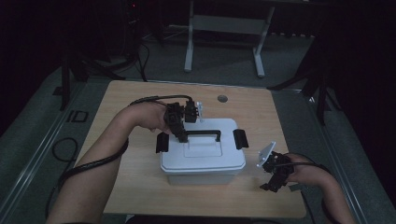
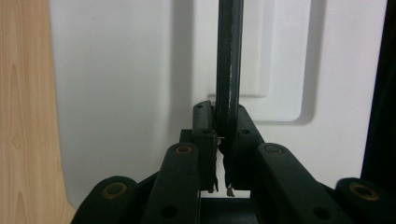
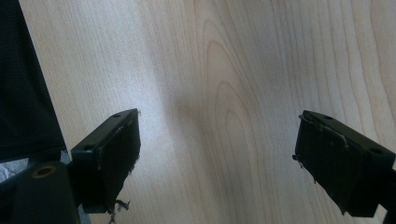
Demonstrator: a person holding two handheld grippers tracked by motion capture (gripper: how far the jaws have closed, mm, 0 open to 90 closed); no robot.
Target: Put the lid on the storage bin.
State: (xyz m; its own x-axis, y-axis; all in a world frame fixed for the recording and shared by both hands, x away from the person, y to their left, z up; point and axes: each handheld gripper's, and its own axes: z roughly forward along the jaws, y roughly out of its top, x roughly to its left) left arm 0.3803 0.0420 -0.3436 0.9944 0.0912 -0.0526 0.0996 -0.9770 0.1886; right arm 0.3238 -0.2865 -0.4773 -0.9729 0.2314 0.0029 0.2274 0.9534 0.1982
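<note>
A white lidded box (image 1: 203, 151) sits in the middle of the frame in the high view, on the light wooden surface (image 1: 135, 186), with a black latch (image 1: 162, 142) at its left end and another black latch (image 1: 240, 139) at its right end. A black carry handle (image 1: 205, 134) runs across the top of the lid. The left claw (image 1: 181, 136) is down on the left end of that handle, just above centre of the frame. The left gripper view shows the contact closely: the handle bar (image 2: 229, 60) rises as a dark vertical strip up the middle of the frame, and the left claw (image 2: 224, 140) is clamped on its lower part, jaws pressed in from both sides over the white lid (image 2: 121, 93).

The left forearm comes in from the lower left of the high view and bends at the wrist toward the box, the left hand (image 1: 152, 119) behind the claw, with a cable looping back along the arm.

The right claw (image 1: 272, 184) is at the lower right of the high view, well apart from the box, tilted downward over the surface, with the right hand (image 1: 306, 170) behind it. In the right gripper view the right claw (image 3: 217, 154) stands wide apart with nothing between its jaws, bare wood grain (image 3: 224, 70) beneath, and a dark fabric shape at the left edge that I cannot identify.
</note>
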